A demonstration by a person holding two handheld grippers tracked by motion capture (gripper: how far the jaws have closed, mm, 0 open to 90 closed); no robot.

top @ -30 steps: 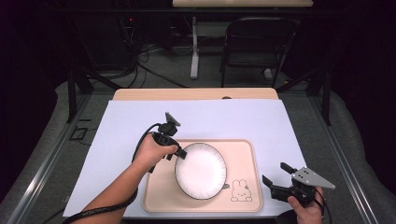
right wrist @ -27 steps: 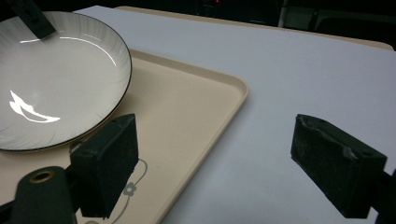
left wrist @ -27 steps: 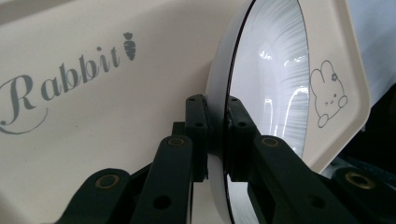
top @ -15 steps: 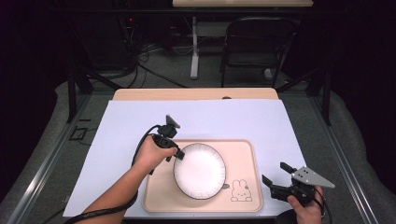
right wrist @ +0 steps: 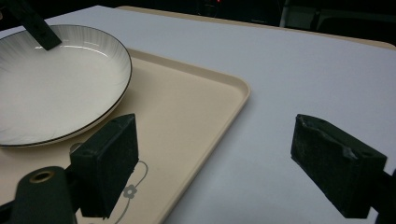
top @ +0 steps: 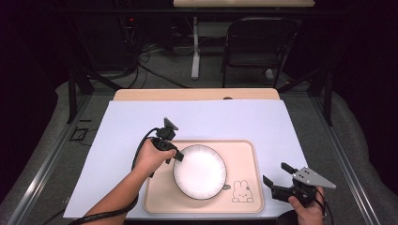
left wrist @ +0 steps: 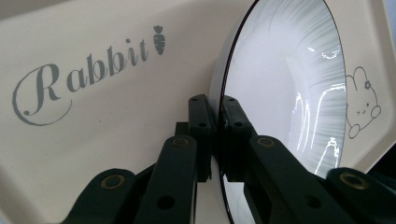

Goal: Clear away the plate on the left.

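Observation:
A white plate [top: 200, 171] with a thin dark rim lies on a beige tray [top: 244, 154] printed with a rabbit. My left gripper [top: 179, 156] reaches in from the left and its jaws have just been closing; the pads now press on the plate's left rim [left wrist: 215, 116]. In the left gripper view the plate [left wrist: 289, 84] stands edge-on between the two pads. My right gripper [top: 276, 179] stays near the tray's right front corner, jaws wide apart with nothing between them [right wrist: 233, 163]. From there the plate [right wrist: 51, 88] is seen on the tray [right wrist: 187, 107].
A large white sheet [top: 211, 119] covers the wooden table [top: 197, 93]. Behind the table stand a dark chair [top: 260, 42] and a desk leg with cables on the floor. Metal rails run along both sides of the table.
The left gripper has slid slightly toward the plate and its jaws have shut on the plate's rim. The right gripper has stayed where it was.

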